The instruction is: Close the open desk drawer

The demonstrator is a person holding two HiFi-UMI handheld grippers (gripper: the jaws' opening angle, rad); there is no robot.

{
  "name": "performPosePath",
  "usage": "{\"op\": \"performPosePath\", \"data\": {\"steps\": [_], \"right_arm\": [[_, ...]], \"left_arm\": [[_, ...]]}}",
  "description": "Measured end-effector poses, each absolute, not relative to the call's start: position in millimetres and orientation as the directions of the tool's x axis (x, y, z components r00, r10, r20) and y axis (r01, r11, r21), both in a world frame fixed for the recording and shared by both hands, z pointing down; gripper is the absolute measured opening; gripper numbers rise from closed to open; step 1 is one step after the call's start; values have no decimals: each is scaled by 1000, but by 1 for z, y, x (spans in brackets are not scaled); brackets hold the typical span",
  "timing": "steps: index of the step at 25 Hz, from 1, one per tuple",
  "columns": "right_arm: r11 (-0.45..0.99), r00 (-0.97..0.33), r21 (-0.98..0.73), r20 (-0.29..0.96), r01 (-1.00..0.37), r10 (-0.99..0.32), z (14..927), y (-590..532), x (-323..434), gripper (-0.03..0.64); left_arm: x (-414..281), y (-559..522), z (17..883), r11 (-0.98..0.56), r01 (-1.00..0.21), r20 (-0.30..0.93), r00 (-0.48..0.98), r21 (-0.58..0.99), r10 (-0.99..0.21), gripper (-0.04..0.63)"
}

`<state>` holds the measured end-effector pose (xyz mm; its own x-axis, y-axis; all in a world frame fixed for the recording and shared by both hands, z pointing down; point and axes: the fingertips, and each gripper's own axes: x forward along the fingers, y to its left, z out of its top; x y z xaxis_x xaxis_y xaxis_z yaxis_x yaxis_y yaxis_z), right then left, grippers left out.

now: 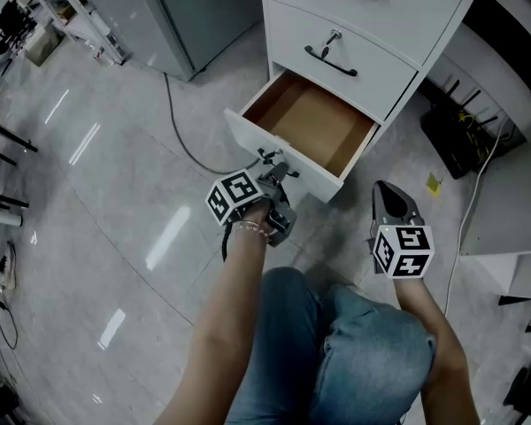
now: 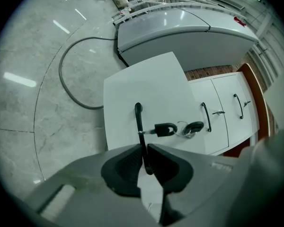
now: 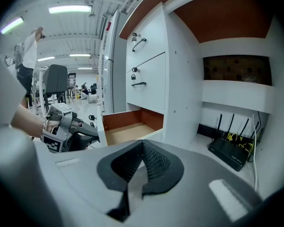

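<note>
With left gripper (image 2: 143, 149) jaws pinched on the slim black bar handle (image 2: 138, 119) of the pulled-out white bottom drawer (image 1: 248, 135), and right gripper (image 3: 142, 148) jaws pressed together empty nearby, push straight and level into the white cabinet (image 1: 372, 25), sparing the dangling black key (image 2: 164, 129).

No text, label, brand or number can be read anywhere.

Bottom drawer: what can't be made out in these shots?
Handle lower end: left gripper view, behind the left hand-held gripper's pads.
Drawer front face: right gripper view, edge-on, partly behind that hand-held gripper.
Top drawer: head view, cut by the upper edge.
</note>
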<state>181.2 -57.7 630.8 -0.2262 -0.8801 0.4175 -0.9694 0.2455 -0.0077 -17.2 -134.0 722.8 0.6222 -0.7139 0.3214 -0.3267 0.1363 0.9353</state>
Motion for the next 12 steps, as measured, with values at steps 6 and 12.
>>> {"op": "performPosePath", "data": {"steps": [6,12], "right_arm": [[232,-218,-15,411,-973,-885,629,-65,187,-2],[249,-234,-15,396,-968,-888,625,-72,184,-2]], "left_arm": [[-8,-146,723,147,-338,338,623,930,-705,25],[-1,-153,723,146,-343,341,624,928,-703,25]]}}
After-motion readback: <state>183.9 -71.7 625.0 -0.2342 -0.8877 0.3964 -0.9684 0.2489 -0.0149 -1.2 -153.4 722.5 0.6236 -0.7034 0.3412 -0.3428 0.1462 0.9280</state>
